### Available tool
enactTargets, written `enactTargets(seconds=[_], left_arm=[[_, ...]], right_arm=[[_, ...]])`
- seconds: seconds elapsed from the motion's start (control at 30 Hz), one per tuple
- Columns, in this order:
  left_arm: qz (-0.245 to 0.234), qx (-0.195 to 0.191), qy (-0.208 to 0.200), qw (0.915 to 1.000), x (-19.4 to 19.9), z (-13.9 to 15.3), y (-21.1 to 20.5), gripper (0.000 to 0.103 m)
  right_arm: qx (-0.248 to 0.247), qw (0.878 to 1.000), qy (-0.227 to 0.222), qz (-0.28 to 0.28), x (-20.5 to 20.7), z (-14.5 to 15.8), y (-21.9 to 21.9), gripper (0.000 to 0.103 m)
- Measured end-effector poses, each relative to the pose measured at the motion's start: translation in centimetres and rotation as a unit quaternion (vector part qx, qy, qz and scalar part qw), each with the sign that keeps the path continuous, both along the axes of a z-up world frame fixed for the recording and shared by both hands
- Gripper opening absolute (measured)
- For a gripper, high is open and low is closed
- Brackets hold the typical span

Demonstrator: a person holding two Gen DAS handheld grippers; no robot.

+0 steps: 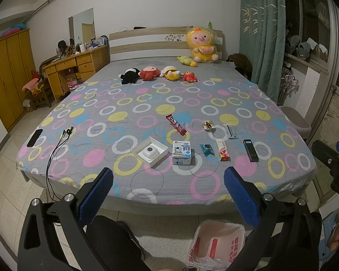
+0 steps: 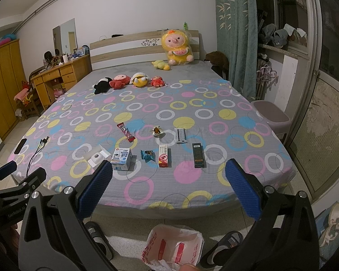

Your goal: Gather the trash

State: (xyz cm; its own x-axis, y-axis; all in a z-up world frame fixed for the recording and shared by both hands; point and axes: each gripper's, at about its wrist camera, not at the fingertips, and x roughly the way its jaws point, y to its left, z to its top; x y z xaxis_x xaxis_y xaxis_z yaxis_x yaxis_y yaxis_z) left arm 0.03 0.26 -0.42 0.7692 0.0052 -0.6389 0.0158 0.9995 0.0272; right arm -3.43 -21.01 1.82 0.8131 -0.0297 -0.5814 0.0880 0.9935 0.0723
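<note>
Trash lies near the foot of the bed: a red snack wrapper [image 1: 175, 124] [image 2: 125, 132], a crumpled wrapper [image 1: 208, 125] [image 2: 157, 131], a white-blue small carton [image 1: 181, 153] [image 2: 121, 159], a teal packet [image 1: 206, 149] [image 2: 147, 155], a red-white box [image 1: 222, 153] [image 2: 164, 155], a black box [image 1: 250, 150] [image 2: 198, 155], a silver strip [image 1: 230, 131] [image 2: 181, 135] and an open white box [image 1: 151, 151] [image 2: 96, 157]. A white-red plastic bag [image 1: 217, 245] [image 2: 173, 247] stands open on the floor below. My left gripper [image 1: 168, 176] and right gripper [image 2: 169, 168] are open and empty, short of the bed.
A black phone [image 1: 34, 137] [image 2: 20, 146] and a cable [image 1: 58, 144] [image 2: 37, 150] lie at the bed's left corner. Plush toys [image 1: 160, 72] [image 2: 133, 80] sit far up the bed. A purple stool [image 2: 271, 113] stands right, a desk [image 1: 74, 67] left. Slippers [image 2: 223, 246] flank the bag.
</note>
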Motion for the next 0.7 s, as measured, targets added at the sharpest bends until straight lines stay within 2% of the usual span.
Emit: enactTargets(seconds=[0.7], left_arm=[[0.000, 0.000, 0.002, 1.0000, -0.08, -0.55, 0.57, 0.096]], right_arm=[[0.000, 1.000, 0.002, 0.000, 0.01, 0.03, 0.02, 0.098]])
